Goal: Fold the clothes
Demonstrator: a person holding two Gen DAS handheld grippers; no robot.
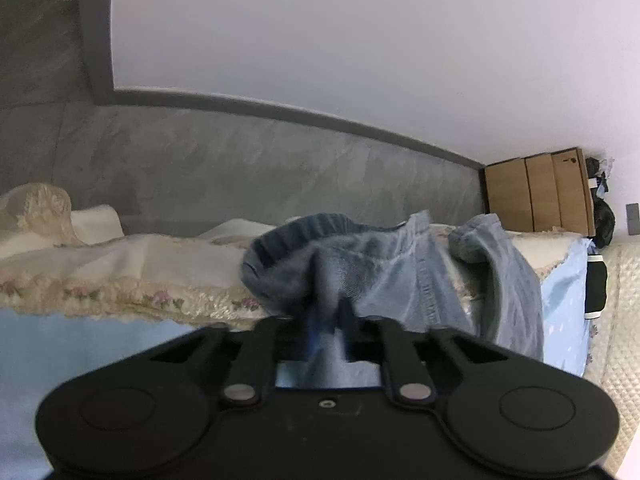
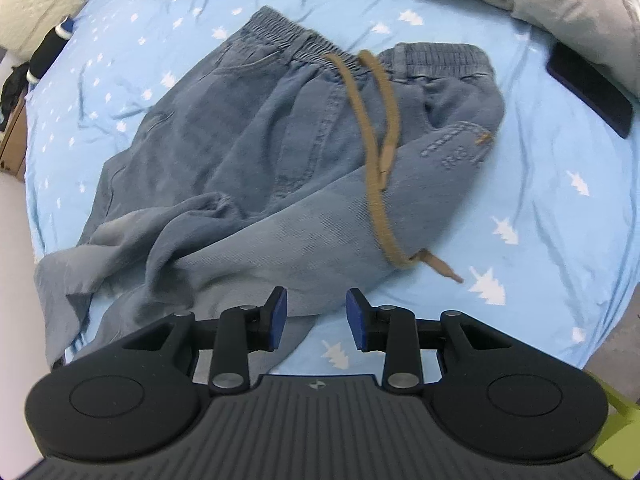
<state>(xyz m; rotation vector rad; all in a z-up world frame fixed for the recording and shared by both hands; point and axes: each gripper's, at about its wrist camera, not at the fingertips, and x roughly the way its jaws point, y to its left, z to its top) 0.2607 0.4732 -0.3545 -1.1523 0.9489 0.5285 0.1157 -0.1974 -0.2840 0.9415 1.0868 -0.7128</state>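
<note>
Left claw (image 1: pixel 326 320) pinching jeans (image 1: pixel 384 272) | drawstring (image 2: pixel 380 152) (right view only)

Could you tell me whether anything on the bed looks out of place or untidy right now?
Yes: the jeans lie crumpled rather than flat, one leg bunched across the other. Their tan drawstring trails loose over the leg onto the blue sheet.

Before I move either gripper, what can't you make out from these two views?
- Left gripper, left view: its pads are buried in the jeans it clamps; which part it holds is unclear.
- Jeans, right view: the leg ends run under the right gripper, so the hems are hidden.
- Drawstring, right view: blurred; one end slips under the fabric.
- Dark object, right view: partly under the grey duvet, unidentifiable.
</note>
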